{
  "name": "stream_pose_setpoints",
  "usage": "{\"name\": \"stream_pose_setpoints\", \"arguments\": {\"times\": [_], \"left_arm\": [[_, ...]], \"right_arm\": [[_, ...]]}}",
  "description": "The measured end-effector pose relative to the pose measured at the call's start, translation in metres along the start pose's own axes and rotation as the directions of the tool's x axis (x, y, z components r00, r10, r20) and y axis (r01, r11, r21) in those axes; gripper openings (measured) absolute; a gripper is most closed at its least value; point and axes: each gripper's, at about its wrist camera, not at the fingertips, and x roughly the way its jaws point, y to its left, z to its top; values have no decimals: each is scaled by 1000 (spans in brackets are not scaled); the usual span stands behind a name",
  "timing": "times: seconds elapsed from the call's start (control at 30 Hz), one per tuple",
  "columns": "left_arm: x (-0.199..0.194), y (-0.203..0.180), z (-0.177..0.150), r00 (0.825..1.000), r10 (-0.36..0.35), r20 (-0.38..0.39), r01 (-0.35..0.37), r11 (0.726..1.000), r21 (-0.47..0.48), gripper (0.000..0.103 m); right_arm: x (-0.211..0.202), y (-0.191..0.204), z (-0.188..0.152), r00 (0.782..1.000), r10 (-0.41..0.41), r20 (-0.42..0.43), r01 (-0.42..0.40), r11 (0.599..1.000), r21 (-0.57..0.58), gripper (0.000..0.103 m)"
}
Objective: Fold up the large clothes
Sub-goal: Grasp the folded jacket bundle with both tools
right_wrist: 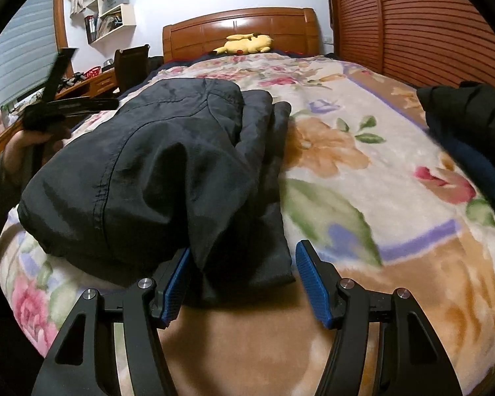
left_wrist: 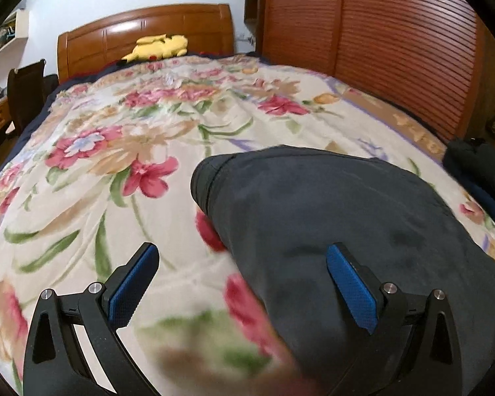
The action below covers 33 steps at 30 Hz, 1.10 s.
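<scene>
A dark grey garment (left_wrist: 330,214) lies folded in a bundle on the floral blanket (left_wrist: 115,165). In the left wrist view my left gripper (left_wrist: 244,283) is open above the bundle's left edge, its right pad (left_wrist: 349,290) over the cloth and its left pad (left_wrist: 132,287) over the blanket. In the right wrist view the garment (right_wrist: 142,171) lies ahead, its near corner between the blue pads. My right gripper (right_wrist: 241,277) is open around that corner without closing on it. The left gripper (right_wrist: 56,99) shows there, held in a hand at the left.
A second dark pile of clothes (right_wrist: 468,122) lies at the bed's right edge. A yellow plush toy (right_wrist: 247,43) sits by the wooden headboard (right_wrist: 241,26). A louvred wardrobe (right_wrist: 429,23) stands to the right, a desk and chair (right_wrist: 128,66) to the left.
</scene>
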Motion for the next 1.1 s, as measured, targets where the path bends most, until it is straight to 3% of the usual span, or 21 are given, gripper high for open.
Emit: {"name": "stream_pose_setpoints", "arguments": {"times": [0.4,0.47,0.53,0.6,0.63,0.73,0.77,0.8,0.83,0.9,0.97,1.1], "left_arm": [[65,39,32,999,5,-50,-12,990,-141,102],[82,37,28,993,4,-118,-19,992,-126,102],[84,34,24,995,17,-102,-27,994,-103,102],[84,35,23,995,4,-101,-16,993,-117,99],[84,36,23,994,-15,-105,2,992,-127,97],[86,40,22,989,-85,-122,64,984,-166,82],[86,41,21,983,-133,-123,108,976,-191,67],[85,39,20,979,-161,-126,132,969,-210,60],[83,37,19,980,-155,-127,126,970,-208,57],[79,29,19,981,-141,-134,118,978,-170,38],[68,24,20,983,-131,-129,111,982,-152,26],[39,13,26,994,-60,-90,52,994,-91,18]], "right_arm": [[9,0,6,1000,26,-8,-26,999,39,64],[15,-1,6,999,45,-11,-45,998,48,64],[20,-4,6,998,67,-10,-66,995,72,64],[22,-3,6,997,71,-4,-71,995,66,62],[23,-1,6,997,81,-2,-81,995,59,55],[25,6,5,995,99,-5,-99,994,42,39],[26,7,5,995,102,-5,-102,994,39,34],[26,8,6,994,108,-3,-107,993,39,32],[27,8,6,994,109,1,-109,993,39,28],[26,9,6,994,107,14,-108,993,37,21],[25,8,6,994,105,29,-106,994,38,16],[22,6,11,993,98,60,-100,995,18,13]]}}
